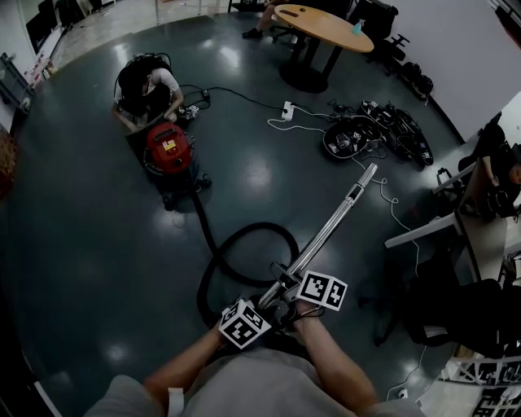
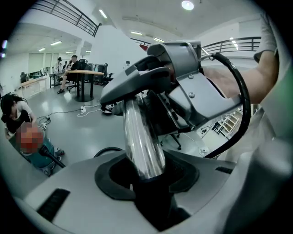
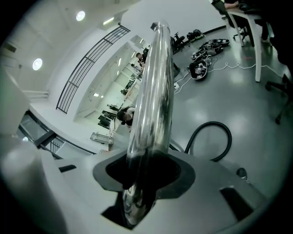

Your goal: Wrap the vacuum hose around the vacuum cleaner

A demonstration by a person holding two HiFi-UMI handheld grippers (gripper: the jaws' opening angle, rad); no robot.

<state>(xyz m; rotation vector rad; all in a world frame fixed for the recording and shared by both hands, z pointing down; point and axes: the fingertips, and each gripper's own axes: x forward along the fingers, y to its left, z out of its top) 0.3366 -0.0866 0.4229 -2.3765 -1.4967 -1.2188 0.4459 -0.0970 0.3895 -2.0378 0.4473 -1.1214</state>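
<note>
The red vacuum cleaner (image 1: 168,149) stands on the dark floor at the upper left. Its black hose (image 1: 252,226) runs from it across the floor, curls into a loop and ends near my hands. A chrome wand (image 1: 330,224) slants up to the right from there. My left gripper (image 1: 271,308) is shut on the wand's lower end, where the tube (image 2: 142,141) sits in the jaw notches. My right gripper (image 1: 298,282) is just ahead on the same wand (image 3: 153,91), with its jaws closed round it. The hose loop (image 3: 215,124) shows beyond the right gripper (image 3: 144,176).
A person (image 1: 151,81) crouches right behind the vacuum cleaner. A round wooden table (image 1: 321,24) stands at the back. Bags and cables (image 1: 374,130) and a power strip (image 1: 286,108) lie on the floor. A desk (image 1: 480,220) and a chair (image 1: 440,309) are at the right.
</note>
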